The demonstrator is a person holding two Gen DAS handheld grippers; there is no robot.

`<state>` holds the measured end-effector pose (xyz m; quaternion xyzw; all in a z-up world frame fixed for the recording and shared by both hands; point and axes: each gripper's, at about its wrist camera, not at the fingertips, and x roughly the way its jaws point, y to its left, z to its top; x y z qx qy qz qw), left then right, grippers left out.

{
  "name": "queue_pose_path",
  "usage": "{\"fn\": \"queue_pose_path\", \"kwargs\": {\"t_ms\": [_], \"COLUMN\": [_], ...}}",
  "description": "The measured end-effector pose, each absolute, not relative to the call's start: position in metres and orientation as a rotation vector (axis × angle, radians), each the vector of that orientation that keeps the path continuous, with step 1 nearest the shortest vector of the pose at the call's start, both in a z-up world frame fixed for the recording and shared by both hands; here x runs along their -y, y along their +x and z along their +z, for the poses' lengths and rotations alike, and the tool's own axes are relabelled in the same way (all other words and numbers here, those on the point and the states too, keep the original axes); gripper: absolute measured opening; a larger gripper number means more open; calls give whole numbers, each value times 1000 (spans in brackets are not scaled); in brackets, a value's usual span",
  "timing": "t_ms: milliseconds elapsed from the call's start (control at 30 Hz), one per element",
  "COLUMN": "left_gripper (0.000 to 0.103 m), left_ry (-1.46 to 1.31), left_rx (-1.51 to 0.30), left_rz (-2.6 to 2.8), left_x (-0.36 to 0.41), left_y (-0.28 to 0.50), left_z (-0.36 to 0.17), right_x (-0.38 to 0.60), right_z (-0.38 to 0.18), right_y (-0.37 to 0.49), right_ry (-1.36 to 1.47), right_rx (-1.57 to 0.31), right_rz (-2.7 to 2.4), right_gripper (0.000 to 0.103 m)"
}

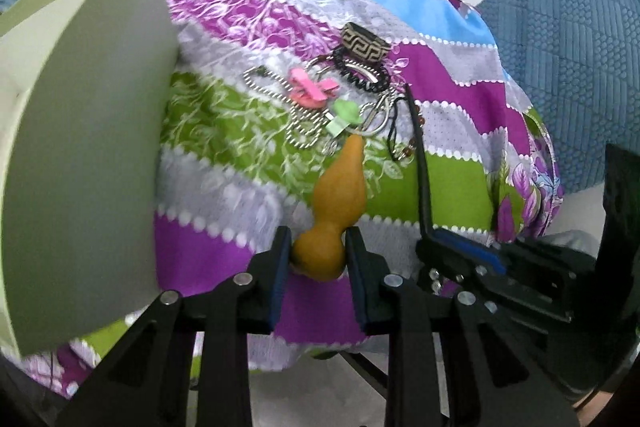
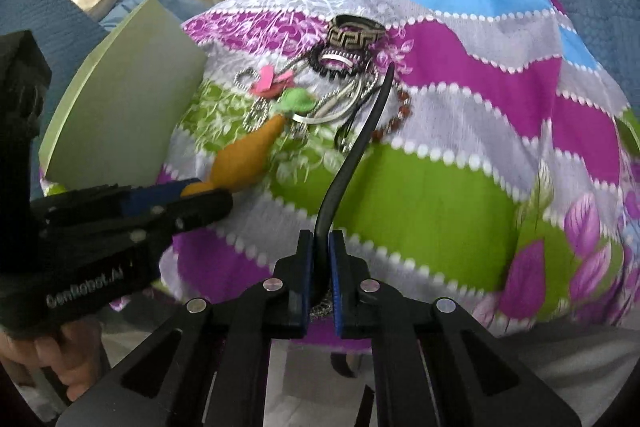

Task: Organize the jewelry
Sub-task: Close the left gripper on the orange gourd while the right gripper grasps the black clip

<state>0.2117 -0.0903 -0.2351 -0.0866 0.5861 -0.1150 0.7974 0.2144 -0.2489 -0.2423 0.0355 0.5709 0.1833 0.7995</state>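
Both grippers tilt steeply down over the patterned cloth (image 1: 224, 195). The left gripper (image 1: 318, 247) clamps the orange gourd charm (image 1: 336, 195); the right gripper (image 2: 320, 243) pinches a black band (image 2: 352, 155), both leading to the far jewelry pile (image 1: 352, 87). Blurred lettering reads perhaps "GenRobot.AI".

The jewelry pile (image 1: 344, 95) lies on the cloth (image 1: 224, 155), right of the box (image 1: 80, 155).

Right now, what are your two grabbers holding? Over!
Left gripper shut on orange gourd charm. Right gripper shut on black band. Jewelry pile tangled ahead.
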Motion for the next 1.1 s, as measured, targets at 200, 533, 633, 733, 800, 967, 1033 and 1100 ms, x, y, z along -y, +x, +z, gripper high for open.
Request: {"fn": "queue_pose_path", "kwargs": {"t_ms": [200, 533, 633, 733, 800, 967, 1033, 1100], "left_gripper": [28, 33, 41, 40, 40, 41, 40, 40], "left_ry": [-189, -205, -225, -224, -223, -164, -161, -155], "left_rx": [-1268, -1261, -1255, -1223, -1207, -1197, -1200, -1200], "left_rz": [-212, -231, -244, -261, -285, -337, -344, -339], "left_x": [85, 81, 79, 80, 81, 91, 93, 94], "left_y": [192, 183, 184, 183, 184, 188, 190, 191], "left_z": [-238, -246, -246, -240, -237, -238, -242, -244], "right_x": [245, 263, 264, 260, 256, 250, 247, 245], "right_z": [-243, -249, -245, -242, -241, -251, -253, -254], "right_y": [189, 195, 200, 204, 208, 217, 219, 219], "right_ry": [64, 173, 163, 133, 109, 60, 16, -7], "right_rx": [-1250, -1233, -1195, -1168, -1156, -1185, -1187, -1184], "right_rz": [369, 305, 302, 318, 322, 297, 272, 261], "right_gripper": [6, 28, 28, 28, 28, 20, 13, 13]}}
